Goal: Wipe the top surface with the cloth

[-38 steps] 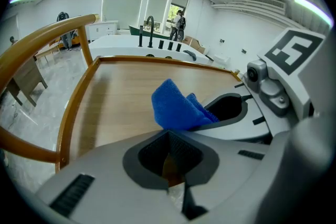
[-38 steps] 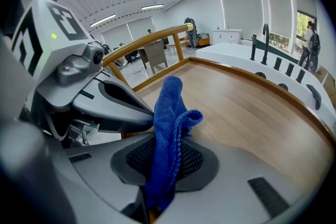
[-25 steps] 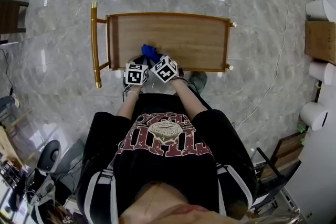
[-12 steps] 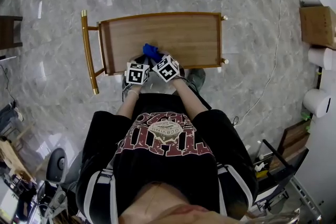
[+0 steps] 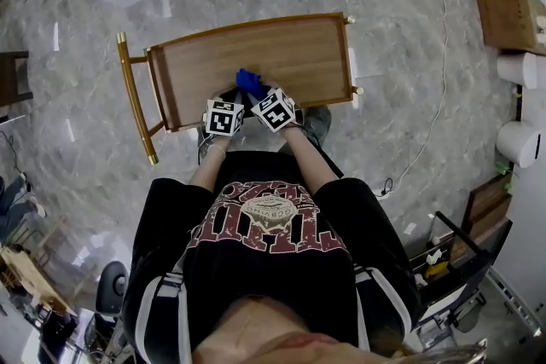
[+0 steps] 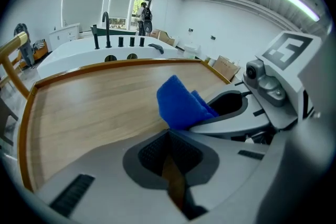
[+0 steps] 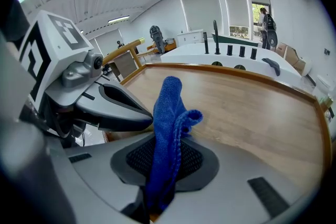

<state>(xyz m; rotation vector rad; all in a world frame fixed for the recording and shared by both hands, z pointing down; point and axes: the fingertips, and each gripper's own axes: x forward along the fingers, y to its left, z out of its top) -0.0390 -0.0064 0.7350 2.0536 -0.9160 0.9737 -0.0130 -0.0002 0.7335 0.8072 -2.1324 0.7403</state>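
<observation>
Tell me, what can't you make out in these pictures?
- The blue cloth, lower end: right gripper view, buried in the right hand-held gripper.
- Whether the cloth touches the wooden top: head view, that gripper covers it.
- The person at the far doorway: both gripper views, too small.

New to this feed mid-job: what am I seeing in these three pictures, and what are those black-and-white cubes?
No robot: a person holds a two-jaw gripper in each hand; the cubes are part of them. The top-down picture is from a camera on the person's head; the other two are from cameras on each gripper, looking along its jaws. Below is a wooden cart top. The right gripper is shut on a blue cloth over its near side; the left gripper is shut on nothing.
</observation>
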